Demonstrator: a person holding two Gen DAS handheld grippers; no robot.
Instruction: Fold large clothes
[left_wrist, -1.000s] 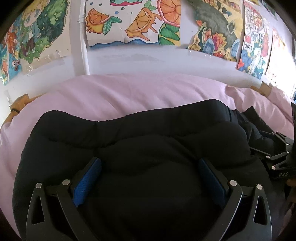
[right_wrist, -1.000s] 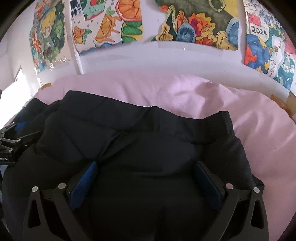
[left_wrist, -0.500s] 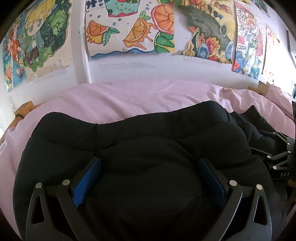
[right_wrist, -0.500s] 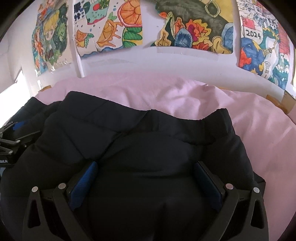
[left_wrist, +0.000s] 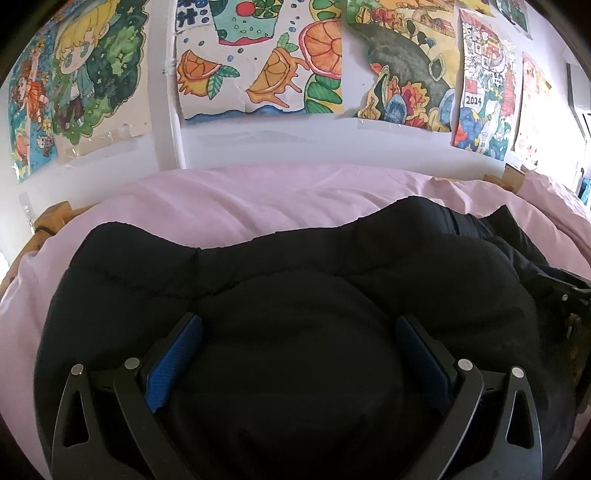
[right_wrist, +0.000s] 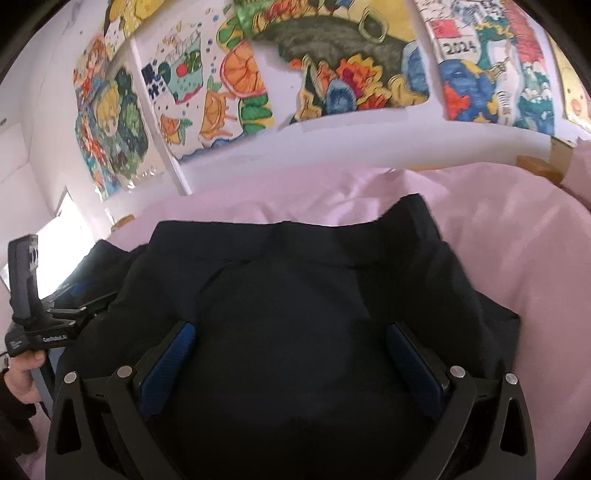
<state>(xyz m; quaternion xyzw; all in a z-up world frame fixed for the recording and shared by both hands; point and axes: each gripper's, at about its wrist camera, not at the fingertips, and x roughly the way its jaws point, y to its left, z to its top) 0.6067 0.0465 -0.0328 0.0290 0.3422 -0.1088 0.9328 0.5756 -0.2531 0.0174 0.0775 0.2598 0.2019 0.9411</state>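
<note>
A black padded jacket (left_wrist: 295, 266) lies bunched on a pink bed sheet (left_wrist: 221, 199). My left gripper (left_wrist: 298, 325) is open, its blue pads wide apart, with the jacket's puffy bulk swelling up between them. In the right wrist view the same jacket (right_wrist: 295, 266) fills the space between the spread pads of my open right gripper (right_wrist: 290, 330). Both grippers sit low on the near part of the jacket, side by side. Whether the fingers press into the fabric is hidden.
The other gripper's frame (left_wrist: 565, 295) shows at the right edge of the left view. A hand (right_wrist: 22, 380) holds the left gripper body (right_wrist: 40, 325) at the left of the right view. Colourful posters (left_wrist: 266, 74) cover the white wall behind the bed. The pink sheet (right_wrist: 498, 229) stretches to the right.
Both views have tipped upward, showing more wall. The right view has also rolled, and the left gripper's body now stands clearly at its left edge. Finger spacing is unchanged.
</note>
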